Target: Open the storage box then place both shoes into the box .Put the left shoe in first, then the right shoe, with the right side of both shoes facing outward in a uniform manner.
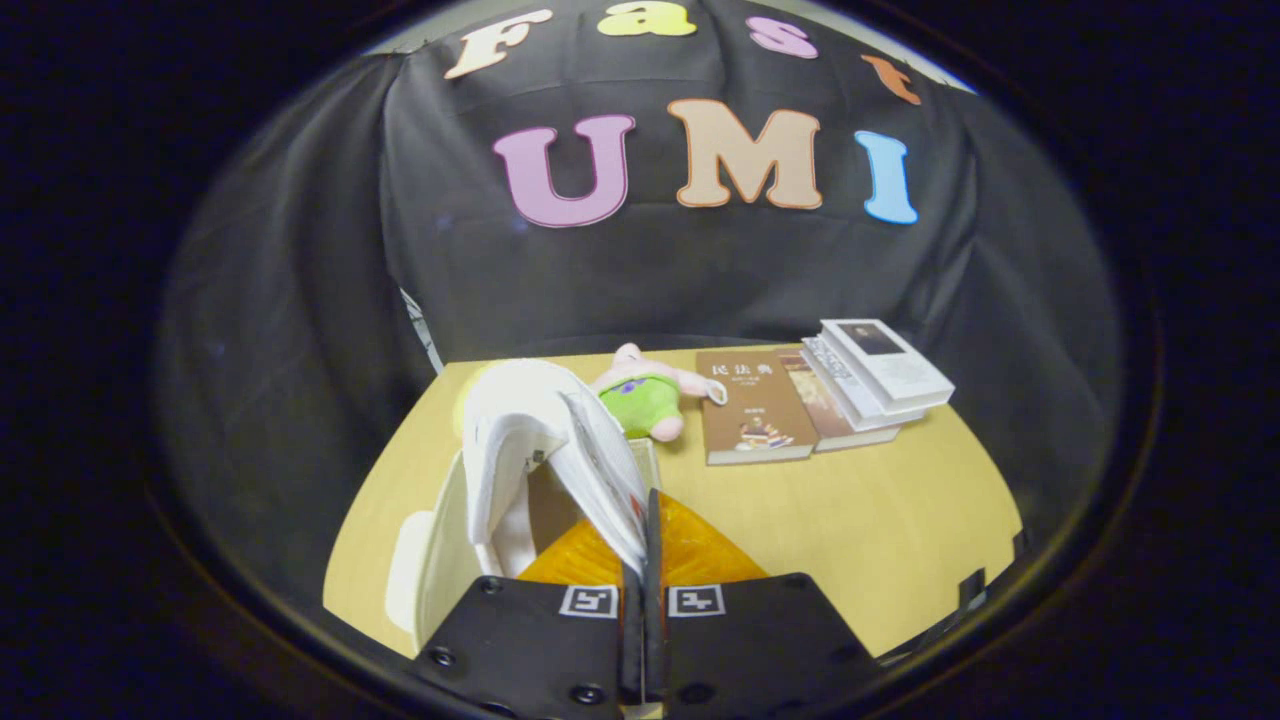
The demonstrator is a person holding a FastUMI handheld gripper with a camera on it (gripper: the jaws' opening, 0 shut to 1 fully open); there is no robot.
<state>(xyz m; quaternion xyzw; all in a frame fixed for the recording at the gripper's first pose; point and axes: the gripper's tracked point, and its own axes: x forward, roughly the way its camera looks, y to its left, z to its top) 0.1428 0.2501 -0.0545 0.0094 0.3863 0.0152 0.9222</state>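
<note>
My gripper (645,545) is shut on the edge of a white shoe (530,440). The shoe hangs tilted just ahead of the fingers and to their left, its ribbed grey sole (605,465) turned toward the right. I cannot tell whether it is the left or the right shoe. Under the fingers lies the orange see-through panel (700,555) of the storage box. The box's white wall (435,570) stands to the left, below the shoe. The shoe and the fingers hide the inside of the box.
On the light wooden table (890,520) a pink and green plush toy (645,400) lies beyond the shoe. To its right are a brown book (752,405) and a stack of books (870,380). The black cloth wall hangs behind the table.
</note>
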